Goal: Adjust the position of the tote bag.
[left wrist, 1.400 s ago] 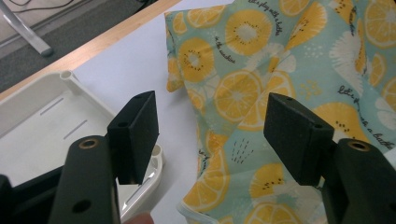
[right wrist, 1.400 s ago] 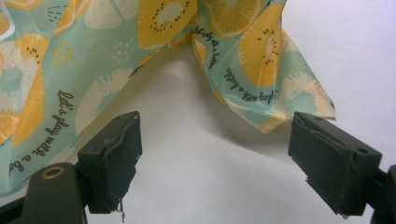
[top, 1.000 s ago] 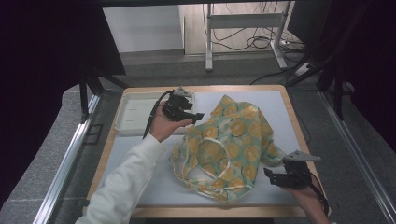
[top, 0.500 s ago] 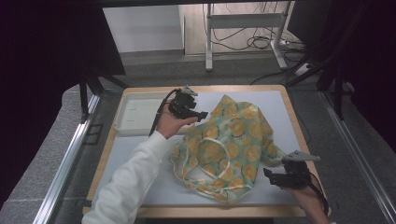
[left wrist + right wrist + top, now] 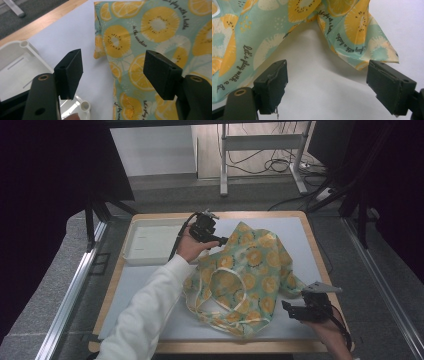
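A teal cloth (image 5: 250, 270) printed with orange citrus slices, with white straps, lies crumpled on the white mat. My left gripper (image 5: 216, 240) hovers at the cloth's far left corner. Its jaws have just been opening and now stand wide. In the left gripper view the gripper (image 5: 112, 65) is above the cloth's edge (image 5: 150, 37), and nothing is pinched. My right gripper (image 5: 292, 309) rests at the cloth's near right corner. In the right gripper view the gripper (image 5: 327, 75) stands open over bare mat, and the cloth's (image 5: 262, 30) folded corner lies just beyond the pads.
A shallow white tray (image 5: 150, 245) stands at the far left of the table, just behind my left hand, and its rim (image 5: 15, 70) shows beside the left jaw. The white mat (image 5: 150, 285) covers a wooden table (image 5: 320, 265). Metal rails run along both sides.
My left gripper has shifted a little to the right and farther back along the cloth's far corner, and its jaws have spread wider. The right gripper and the cloth have stayed put.
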